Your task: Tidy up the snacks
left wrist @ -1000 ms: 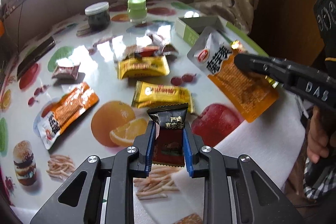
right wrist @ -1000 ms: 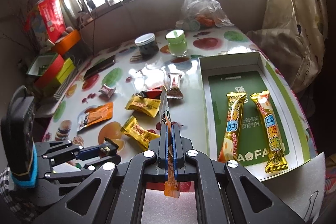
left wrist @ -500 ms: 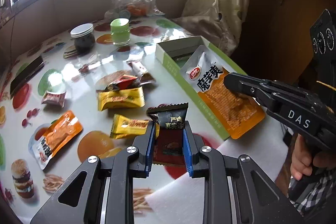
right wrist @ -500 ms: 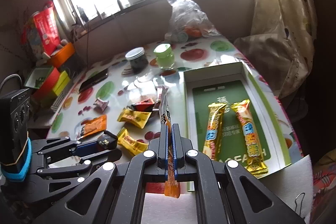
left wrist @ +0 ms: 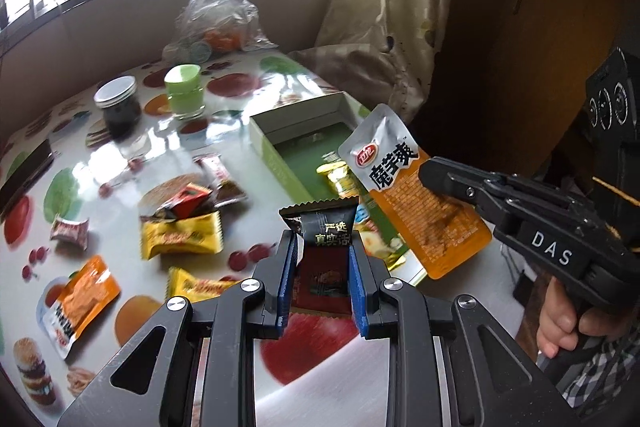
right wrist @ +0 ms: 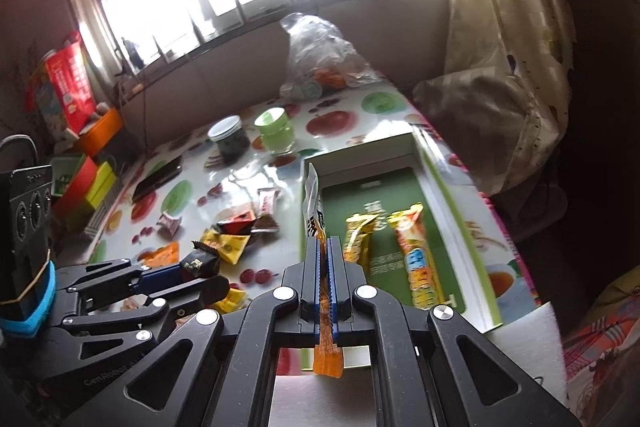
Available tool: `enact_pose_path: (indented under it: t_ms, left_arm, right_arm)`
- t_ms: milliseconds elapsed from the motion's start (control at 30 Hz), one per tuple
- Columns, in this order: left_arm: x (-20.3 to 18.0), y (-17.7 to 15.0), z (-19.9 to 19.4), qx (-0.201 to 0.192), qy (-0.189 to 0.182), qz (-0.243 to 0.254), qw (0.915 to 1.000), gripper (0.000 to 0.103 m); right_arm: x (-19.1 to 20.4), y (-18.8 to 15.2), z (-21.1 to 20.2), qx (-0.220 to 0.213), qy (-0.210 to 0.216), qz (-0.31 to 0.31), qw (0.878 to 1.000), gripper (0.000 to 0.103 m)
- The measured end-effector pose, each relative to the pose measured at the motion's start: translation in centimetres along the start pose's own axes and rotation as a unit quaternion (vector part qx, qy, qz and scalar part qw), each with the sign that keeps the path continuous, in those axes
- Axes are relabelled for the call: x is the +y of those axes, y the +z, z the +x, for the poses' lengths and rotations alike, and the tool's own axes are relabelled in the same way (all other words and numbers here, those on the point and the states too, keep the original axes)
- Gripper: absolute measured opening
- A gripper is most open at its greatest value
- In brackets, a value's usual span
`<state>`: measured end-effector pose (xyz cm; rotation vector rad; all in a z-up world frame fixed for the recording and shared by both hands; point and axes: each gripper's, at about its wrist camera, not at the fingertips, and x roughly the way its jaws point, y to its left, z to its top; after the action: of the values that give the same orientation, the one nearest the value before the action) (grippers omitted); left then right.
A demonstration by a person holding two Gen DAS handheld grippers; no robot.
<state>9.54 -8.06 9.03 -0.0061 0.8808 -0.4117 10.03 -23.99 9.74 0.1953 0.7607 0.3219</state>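
My left gripper (left wrist: 323,247) is shut on a small black snack packet (left wrist: 325,233) and holds it above the table, left of the green-and-white box (left wrist: 276,155). My right gripper (right wrist: 325,245) is shut on a flat orange-and-silver snack pouch (right wrist: 314,205), held edge-on over the box's (right wrist: 456,227) left rim. The pouch (left wrist: 404,187) and right gripper (left wrist: 430,173) also show in the left wrist view. Two long yellow snack bars (right wrist: 412,263) lie inside the box. Loose snacks lie on the table: yellow packets (left wrist: 180,237), an orange pouch (left wrist: 78,303).
Two jars, one dark (left wrist: 118,105) and one green (left wrist: 184,91), stand at the back with a clear plastic bag (left wrist: 216,15). A black phone (right wrist: 158,179) lies at the left. A curtain (right wrist: 508,47) hangs on the right. Coloured boxes (right wrist: 84,183) sit beyond the left edge.
Both grippers have moved right toward the box, each still holding its snack. The orange pouch now hangs over the box instead of over the table.
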Motion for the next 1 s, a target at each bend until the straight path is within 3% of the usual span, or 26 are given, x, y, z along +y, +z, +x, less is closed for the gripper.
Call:
enact_pose_path:
  t_ms: [500,1000]
  left_arm:
    - [-1.6,2.3,4.1,0.029,-0.021,-0.001,0.9994,0.026]
    - [-2.8,2.7,8.4,0.064,-0.016,-0.006,0.9978,0.026]
  right_arm:
    - [-5.2,0.3,1.1,0.005,-0.027,0.049,0.998,0.004]
    - [-7.3,-0.5,3.7,0.033,-0.039,0.056,0.997,0.004]
